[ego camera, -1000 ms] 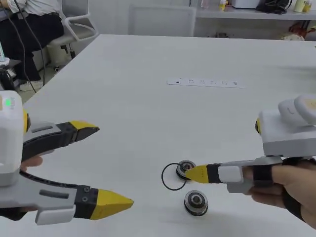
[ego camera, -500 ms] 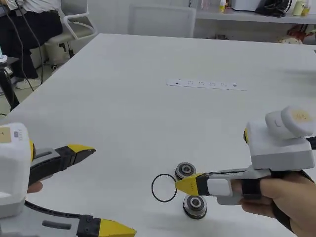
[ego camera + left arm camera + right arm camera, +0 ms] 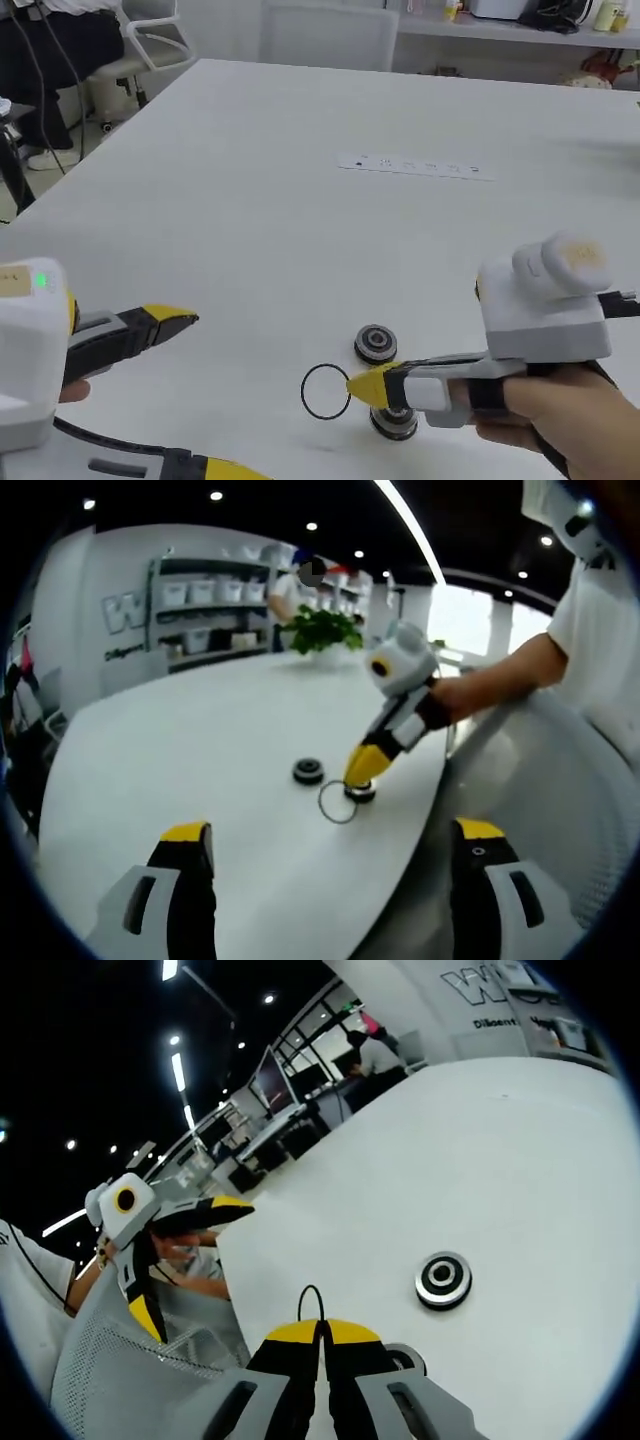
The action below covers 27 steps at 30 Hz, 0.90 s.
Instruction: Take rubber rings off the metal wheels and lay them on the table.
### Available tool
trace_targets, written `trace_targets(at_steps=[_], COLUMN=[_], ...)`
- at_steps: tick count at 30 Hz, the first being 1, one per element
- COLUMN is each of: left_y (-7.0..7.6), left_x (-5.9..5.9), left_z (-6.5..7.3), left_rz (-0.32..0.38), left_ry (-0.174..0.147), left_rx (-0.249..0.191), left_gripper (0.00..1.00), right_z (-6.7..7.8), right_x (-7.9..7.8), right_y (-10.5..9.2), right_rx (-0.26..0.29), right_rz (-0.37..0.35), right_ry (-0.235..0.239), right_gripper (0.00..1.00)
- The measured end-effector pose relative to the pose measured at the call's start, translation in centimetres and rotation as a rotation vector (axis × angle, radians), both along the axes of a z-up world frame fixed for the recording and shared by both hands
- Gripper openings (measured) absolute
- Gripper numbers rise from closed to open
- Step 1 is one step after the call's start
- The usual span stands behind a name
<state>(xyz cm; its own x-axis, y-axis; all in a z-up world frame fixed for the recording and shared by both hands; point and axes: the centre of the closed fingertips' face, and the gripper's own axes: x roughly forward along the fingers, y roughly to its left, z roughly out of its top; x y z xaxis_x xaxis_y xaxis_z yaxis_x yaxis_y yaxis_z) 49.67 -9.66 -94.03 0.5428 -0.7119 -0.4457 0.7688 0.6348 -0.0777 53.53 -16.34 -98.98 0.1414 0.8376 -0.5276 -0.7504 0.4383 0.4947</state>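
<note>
A wide white table [image 3: 300, 200] takes up most of the room in front of the person. The left gripper [image 3: 225, 395] hovers low over the near edge with its jaws spread wide and nothing between them. Off to its far side is the right gripper [image 3: 358, 385], its yellow tips pressed together on the edge of a thin black rubber ring [image 3: 303, 391]. The ring sticks out ahead of those tips, towards the left gripper; I cannot tell whether it rests on the table or hangs just above it. A white power strip [image 3: 415, 167] lies well beyond both grippers, further up the table. One metal wheel [image 3: 375, 343] sits just beside the right gripper's tips on the far side, apart from the ring. A second wheel [image 3: 395, 425] lies right under that gripper's jaws, partly hidden by them
</note>
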Motion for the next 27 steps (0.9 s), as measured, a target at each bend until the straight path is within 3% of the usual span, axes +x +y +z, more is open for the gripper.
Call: trace_targets(at_steps=[5, 11, 15, 23, 27], left_y=[0.0, 0.0, -0.2, 0.0, -0.1], left_x=[-0.1, -0.3, -0.2, -0.4, -0.6], left_z=[0.1, -0.2, 0.1, -0.3, -0.6], left_rz=[0.003, -0.002, 0.006, 0.006, -0.007], left_ry=[0.001, 0.009, 0.007, 0.015, 0.030], left_rx=[-0.006, 0.002, -0.020, 0.008, 0.017], left_gripper=[1.00, 0.97, 0.97, 0.95, 0.94], right_z=[-0.4, -1.4, -1.6, -1.7, -1.7], right_x=[-0.3, -0.7, -0.7, -0.4, -0.4], right_y=[0.4, 0.6, 0.6, 0.7, 0.8], right_rx=[-0.011, -0.071, -0.079, -0.081, -0.076], right_rz=[0.017, 0.073, 0.078, 0.100, 0.103], right_ry=[-0.018, -0.090, -0.106, -0.151, -0.151], right_gripper=[0.00, 0.00, 0.00, 0.00, 0.04])
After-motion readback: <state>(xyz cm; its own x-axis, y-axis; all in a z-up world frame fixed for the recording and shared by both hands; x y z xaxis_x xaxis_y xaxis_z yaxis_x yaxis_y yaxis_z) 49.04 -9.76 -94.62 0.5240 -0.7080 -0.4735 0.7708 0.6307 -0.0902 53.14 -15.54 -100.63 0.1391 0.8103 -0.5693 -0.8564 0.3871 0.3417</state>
